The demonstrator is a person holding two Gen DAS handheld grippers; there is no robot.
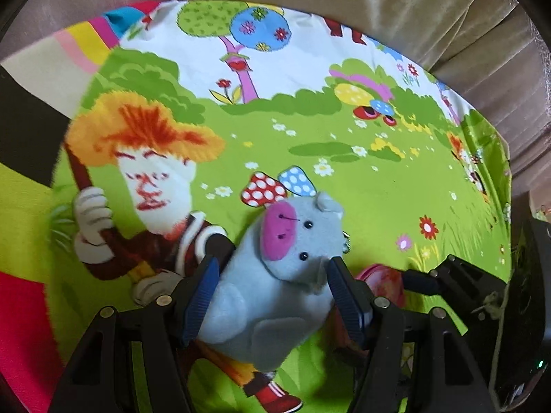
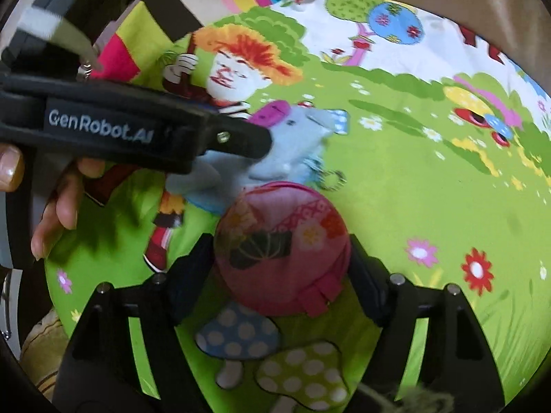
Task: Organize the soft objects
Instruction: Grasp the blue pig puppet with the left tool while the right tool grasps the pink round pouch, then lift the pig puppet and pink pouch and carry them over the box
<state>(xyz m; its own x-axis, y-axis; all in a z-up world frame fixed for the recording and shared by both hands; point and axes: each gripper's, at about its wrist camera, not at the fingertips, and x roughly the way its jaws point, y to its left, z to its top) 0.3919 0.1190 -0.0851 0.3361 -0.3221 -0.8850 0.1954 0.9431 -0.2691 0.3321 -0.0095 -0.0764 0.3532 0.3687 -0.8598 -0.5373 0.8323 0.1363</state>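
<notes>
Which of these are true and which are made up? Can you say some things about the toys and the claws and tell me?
1. The left claw has a grey plush pig between its fingers. True.
2. The pig's snout is green. False: it is purple-pink.
3. The right claw sits around a round pink pouch. True.
4. The toys lie on a plain white sheet. False: the cloth is a colourful cartoon print with grass, flowers and mushrooms.
5. The pouch and the pig are far apart. False: they lie right next to each other.
</notes>
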